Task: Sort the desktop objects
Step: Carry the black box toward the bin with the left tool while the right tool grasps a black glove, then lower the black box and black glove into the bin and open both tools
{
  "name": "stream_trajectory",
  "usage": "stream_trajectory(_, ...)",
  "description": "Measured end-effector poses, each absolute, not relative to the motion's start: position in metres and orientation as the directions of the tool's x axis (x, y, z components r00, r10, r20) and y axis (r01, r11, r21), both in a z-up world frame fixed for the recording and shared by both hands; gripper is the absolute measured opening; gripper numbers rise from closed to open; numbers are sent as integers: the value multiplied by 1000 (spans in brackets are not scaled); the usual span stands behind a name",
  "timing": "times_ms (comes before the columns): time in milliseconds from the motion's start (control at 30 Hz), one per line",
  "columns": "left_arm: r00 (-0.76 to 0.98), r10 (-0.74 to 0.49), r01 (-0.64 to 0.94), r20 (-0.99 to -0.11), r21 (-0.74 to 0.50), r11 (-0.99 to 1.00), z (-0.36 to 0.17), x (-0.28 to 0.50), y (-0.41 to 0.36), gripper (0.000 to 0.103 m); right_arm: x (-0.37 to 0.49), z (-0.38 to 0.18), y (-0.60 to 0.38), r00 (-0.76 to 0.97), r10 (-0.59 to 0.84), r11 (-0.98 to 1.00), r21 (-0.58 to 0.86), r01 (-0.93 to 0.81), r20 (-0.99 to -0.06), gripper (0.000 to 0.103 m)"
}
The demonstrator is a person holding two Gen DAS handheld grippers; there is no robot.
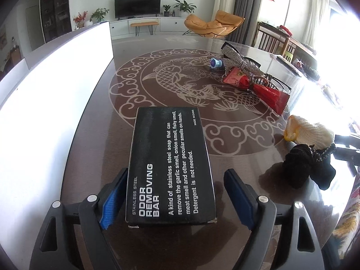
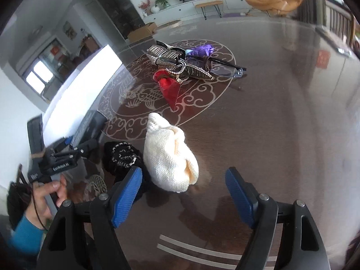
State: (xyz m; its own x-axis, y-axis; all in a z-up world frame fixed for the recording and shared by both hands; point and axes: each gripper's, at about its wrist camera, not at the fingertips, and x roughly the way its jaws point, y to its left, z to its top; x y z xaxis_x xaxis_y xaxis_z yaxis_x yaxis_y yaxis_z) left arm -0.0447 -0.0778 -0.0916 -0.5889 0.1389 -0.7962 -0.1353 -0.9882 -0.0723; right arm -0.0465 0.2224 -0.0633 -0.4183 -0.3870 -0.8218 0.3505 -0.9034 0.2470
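Note:
A black box labelled "odor removing bar" (image 1: pixel 171 166) lies flat on the dark table between the fingers of my left gripper (image 1: pixel 175 195). The jaws are open; the left pad is near the box edge, the right pad stands apart. My right gripper (image 2: pixel 184 193) is open and empty above the table, just in front of a cream knitted item (image 2: pixel 168 155) and a black knitted item (image 2: pixel 122 157). These also show in the left wrist view, cream (image 1: pixel 310 130) and black (image 1: pixel 308 164). The left gripper shows at the left of the right wrist view (image 2: pixel 76 141).
A pile sits on the carp pattern: a red wrapper (image 1: pixel 256 85), a rhinestone bow hairpiece (image 1: pixel 240 60), a blue-purple toy (image 1: pixel 216 64), glasses (image 2: pixel 227 67). A white box wall (image 1: pixel 56 90) stands at the left. The table's right edge (image 1: pixel 337 216) is close.

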Motion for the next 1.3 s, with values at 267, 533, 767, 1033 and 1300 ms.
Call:
stream_trajectory(267,-582,122,-150,-804,-41,-988,-92,-41,-74,90,3,-36,189,-413,-392,-799,81,596,-822,77)
stream_trajectory(533,-558,81,-150,-826,5,-989,-88,-47,-74,58,-18,-69,97,-321,-309,-591,-84,802,-896,77)
stream_trajectory(767,-571,234,-120,-787,-201,-972,-70,-26,-104,58,-30,-63,102,-293,-273,-696,-23,718,-916,31)
stream_trajectory(1033,-716,312,-107,-625,-343,-933,40,6,-170,58,-45,39,70,-333,-507,-720,179,670,-795,31)
stream_trajectory(1300,-718,33,159,-695,-209,-965,52,21,-302,58,-56,77,-98,-239,-685,-569,301,765,-688,31)
